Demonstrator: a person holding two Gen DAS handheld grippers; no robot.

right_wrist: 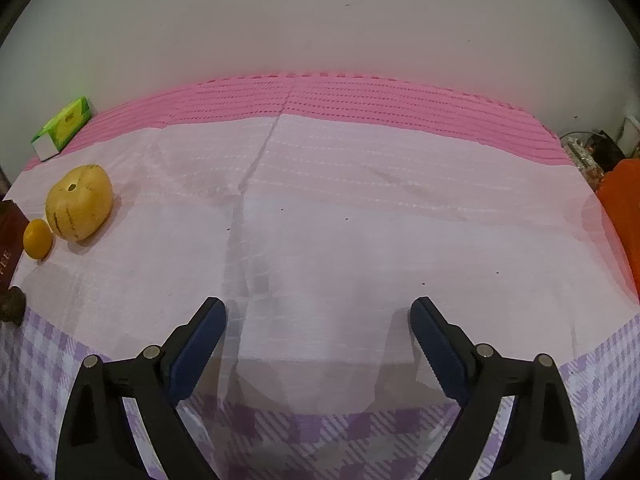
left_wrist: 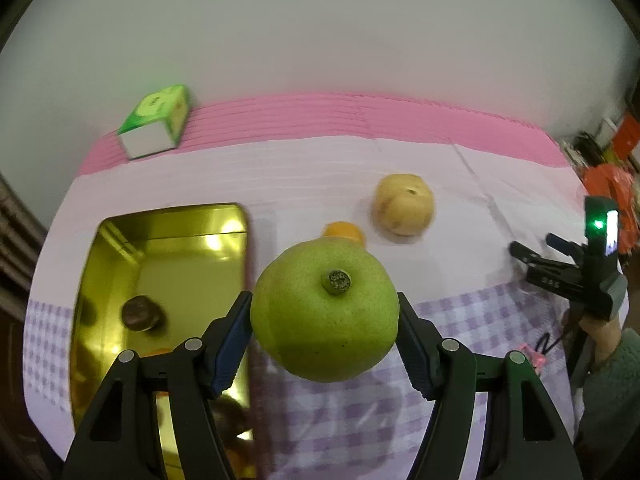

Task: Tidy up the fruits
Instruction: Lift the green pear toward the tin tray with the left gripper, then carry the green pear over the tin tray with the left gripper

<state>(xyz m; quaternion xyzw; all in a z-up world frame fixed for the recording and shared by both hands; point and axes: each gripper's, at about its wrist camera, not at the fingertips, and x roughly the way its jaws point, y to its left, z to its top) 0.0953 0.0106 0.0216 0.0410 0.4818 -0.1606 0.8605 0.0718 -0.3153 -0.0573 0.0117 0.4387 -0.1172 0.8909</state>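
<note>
Above the pink-and-lilac cloth [left_wrist: 320, 184], just right of the gold tin tray [left_wrist: 120, 240], gripping a green pear [left_wrist: 325, 309] in the left gripper [left_wrist: 325, 320], blue pads [left_wrist: 234, 340] pressing on both flanks, stem end turned toward the camera, fruit hanging clear of the cloth. Inside the tray, sitting on the shiny floor, a dark brown round fruit [left_wrist: 139, 313], with something orange partly hidden behind the left finger, too covered to name. Beyond the pear, lying on the cloth, a small orange [left_wrist: 344, 232] and a larger yellow pear [left_wrist: 404, 205], near each other, orange peeking out just behind the held fruit. At the far left edge by the wall, resting tilted, a green tissue box [left_wrist: 158, 122]. Off to the right in the left wrist view, hovering over the checked part of the cloth, the right gripper [right_wrist: 318, 320], held by a hand in a green sleeve [left_wrist: 612, 384]. In its own view, standing with jaws spread wide and nothing between them, only bare cloth below; yellow pear, orange and tissue box showing far to the left.
</note>
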